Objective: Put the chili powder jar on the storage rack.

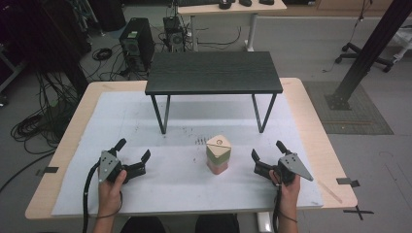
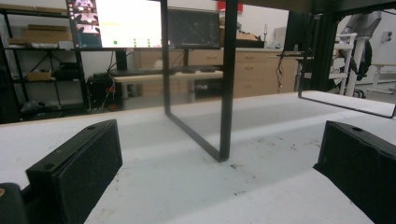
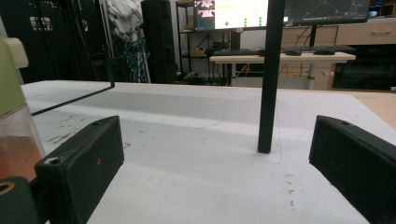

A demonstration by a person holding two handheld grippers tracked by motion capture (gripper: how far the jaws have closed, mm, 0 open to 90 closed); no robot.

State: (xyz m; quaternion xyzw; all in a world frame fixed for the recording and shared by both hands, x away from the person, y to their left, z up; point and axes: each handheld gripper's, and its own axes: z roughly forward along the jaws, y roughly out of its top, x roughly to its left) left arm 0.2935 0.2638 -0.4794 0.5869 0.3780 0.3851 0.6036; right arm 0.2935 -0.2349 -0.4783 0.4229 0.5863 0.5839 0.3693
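Observation:
A small stack of blocks (image 1: 218, 154), cream on top, green in the middle and pink below, stands on the white mat (image 1: 184, 194) between my two grippers. Its green and pink edge (image 3: 11, 126) shows at the far left of the right gripper view. My left gripper (image 1: 132, 149) rests on the mat to the left of the stack, jaws wide open and empty. My right gripper (image 1: 267, 149) rests to the right of the stack, also open and empty. In the left gripper view its own jaws (image 2: 219, 172) frame a leg of the stand.
A low black stand (image 1: 214, 73) with thin metal legs (image 1: 164, 114) sits at the back of the mat. Its leg (image 2: 228, 79) rises ahead of the left gripper and another leg (image 3: 271, 74) ahead of the right. The wooden table edge (image 1: 335, 160) borders the mat.

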